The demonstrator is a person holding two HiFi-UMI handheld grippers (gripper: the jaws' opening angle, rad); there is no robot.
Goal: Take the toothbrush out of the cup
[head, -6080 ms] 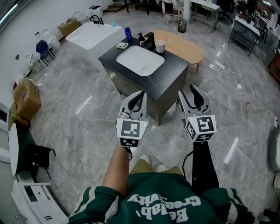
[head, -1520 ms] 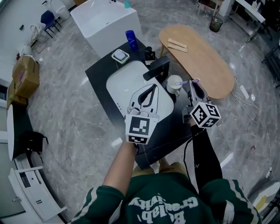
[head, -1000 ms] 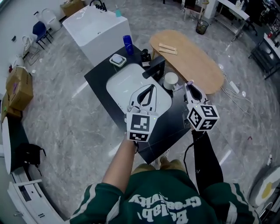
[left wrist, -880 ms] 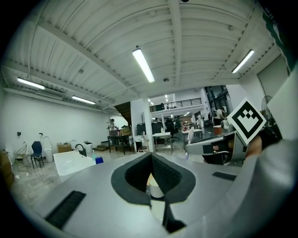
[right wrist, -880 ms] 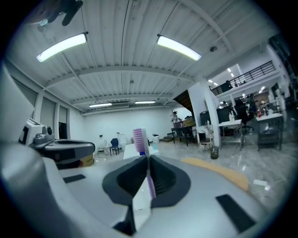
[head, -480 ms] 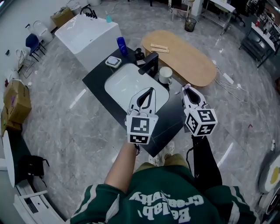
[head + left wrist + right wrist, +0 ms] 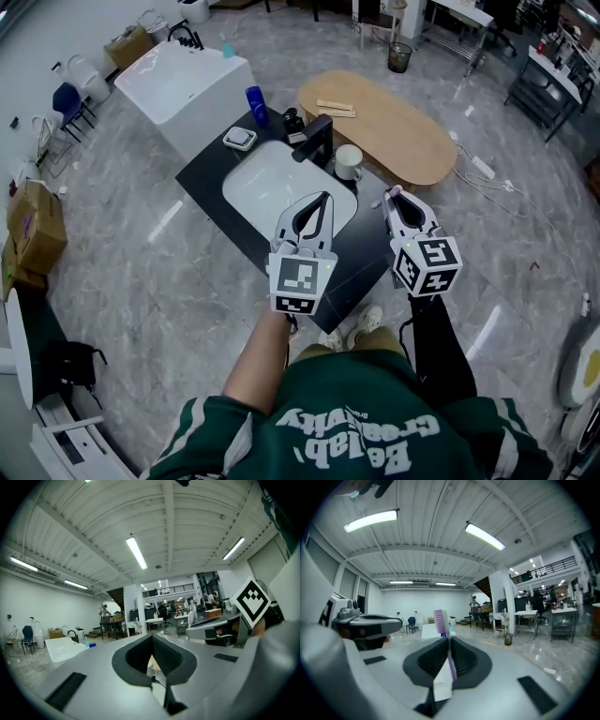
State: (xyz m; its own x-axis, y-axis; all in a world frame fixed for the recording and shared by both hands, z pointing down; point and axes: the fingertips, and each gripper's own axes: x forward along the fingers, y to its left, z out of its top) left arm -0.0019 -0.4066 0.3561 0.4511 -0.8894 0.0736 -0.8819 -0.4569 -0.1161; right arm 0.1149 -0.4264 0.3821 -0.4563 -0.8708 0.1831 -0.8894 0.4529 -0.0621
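My right tongs (image 7: 393,195) clamp the toothbrush (image 7: 446,644), bristles pointing forward along them, apart from the cup (image 7: 349,161); left tongs (image 7: 319,199) closed.

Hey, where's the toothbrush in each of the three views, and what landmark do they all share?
Head view: the toothbrush sticks out of the right tongs, right of centre.
Left gripper view: not in it.
Right gripper view: dead centre, upright, clamped between the tongs.
Shared landmark: the blue chair, far left in the first two, left of the brush in the third.
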